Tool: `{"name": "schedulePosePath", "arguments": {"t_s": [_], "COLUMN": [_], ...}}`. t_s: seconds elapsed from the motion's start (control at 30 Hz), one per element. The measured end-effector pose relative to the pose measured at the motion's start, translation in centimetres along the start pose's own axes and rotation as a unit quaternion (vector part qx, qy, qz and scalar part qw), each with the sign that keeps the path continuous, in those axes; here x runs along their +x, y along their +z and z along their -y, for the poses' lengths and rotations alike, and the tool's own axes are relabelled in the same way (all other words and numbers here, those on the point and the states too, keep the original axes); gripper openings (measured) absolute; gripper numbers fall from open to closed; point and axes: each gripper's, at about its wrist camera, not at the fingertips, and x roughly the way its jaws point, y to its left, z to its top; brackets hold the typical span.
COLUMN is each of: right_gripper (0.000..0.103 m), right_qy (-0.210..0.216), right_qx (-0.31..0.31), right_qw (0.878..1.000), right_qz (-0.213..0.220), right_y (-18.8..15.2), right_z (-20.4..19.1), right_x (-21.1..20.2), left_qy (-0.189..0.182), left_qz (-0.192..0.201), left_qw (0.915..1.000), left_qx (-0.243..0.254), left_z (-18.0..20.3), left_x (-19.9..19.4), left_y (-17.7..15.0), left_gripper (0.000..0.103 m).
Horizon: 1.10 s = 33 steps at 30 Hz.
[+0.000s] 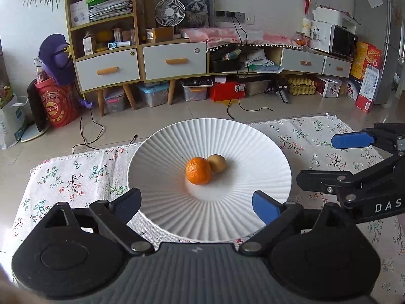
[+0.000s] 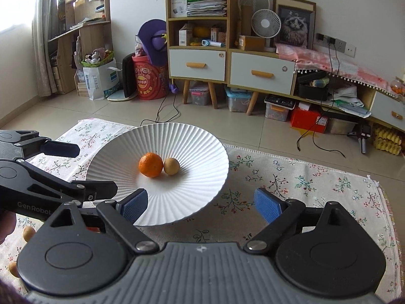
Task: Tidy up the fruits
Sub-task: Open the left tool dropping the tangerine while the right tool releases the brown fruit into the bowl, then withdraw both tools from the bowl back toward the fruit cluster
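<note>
A white ribbed plate [image 1: 177, 141] [image 2: 202, 139] sits on a floral tablecloth. In its middle lie an orange mandarin [image 1: 198, 171] [image 2: 150, 165] and a small tan round fruit [image 1: 218, 163] [image 2: 171, 166], touching each other. My left gripper [image 1: 197, 204] is open and empty over the plate's near rim; it also shows in the right wrist view [image 2: 83, 167]. My right gripper [image 2: 201, 204] is open and empty at the plate's near right rim; it also shows in the left wrist view [image 1: 321, 159]. Two more small tan fruits [image 2: 28, 233] [image 2: 13, 268] lie on the cloth at the left.
The floral tablecloth [image 1: 76, 177] [image 2: 316, 190] covers the low table, whose far edge runs just behind the plate. Beyond it are tiled floor, cables, a cabinet with drawers [image 1: 174, 60] and storage boxes.
</note>
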Motion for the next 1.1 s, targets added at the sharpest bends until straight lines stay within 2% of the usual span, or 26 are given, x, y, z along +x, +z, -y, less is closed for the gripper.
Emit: {"name": "schedulePosePath", "arguments": {"t_s": [0.13, 0.6, 0.8, 0.93, 1.1], "right_gripper": [0.094, 0.1, 0.102, 0.102, 0.102], "right_qy": [-0.005, -0.025, -0.014, 0.007, 0.012], "right_qx": [0.009, 0.03, 0.047, 0.063, 0.056], "right_qw": [1.0, 0.999, 0.998, 0.997, 0.998], "right_qz": [-0.003, -0.019, -0.026, -0.033, -0.029], "right_y": [-0.5, -2.0, -3.4, -4.7, -6.2], "right_z": [0.0, -1.0, -1.4, -1.6, -2.2], "right_x": [-1.0, -3.2, -4.1, -4.1, -4.3], "left_qy": [-0.001, 0.015, 0.022, 0.021, 0.016], "left_qz": [-0.006, -0.032, -0.048, -0.052, -0.053], "left_qw": [1.0, 0.9987, 0.9972, 0.9964, 0.996], "left_qx": [-0.007, -0.037, -0.053, -0.064, -0.07], "left_z": [0.1, -0.6, -1.1, -1.5, -2.1], "left_x": [-1.2, -4.2, -5.0, -5.6, -6.1], "left_y": [-0.4, -2.7, -4.2, -5.7, -7.3], "left_gripper": [0.095, 0.095, 0.095, 0.095, 0.095]}}
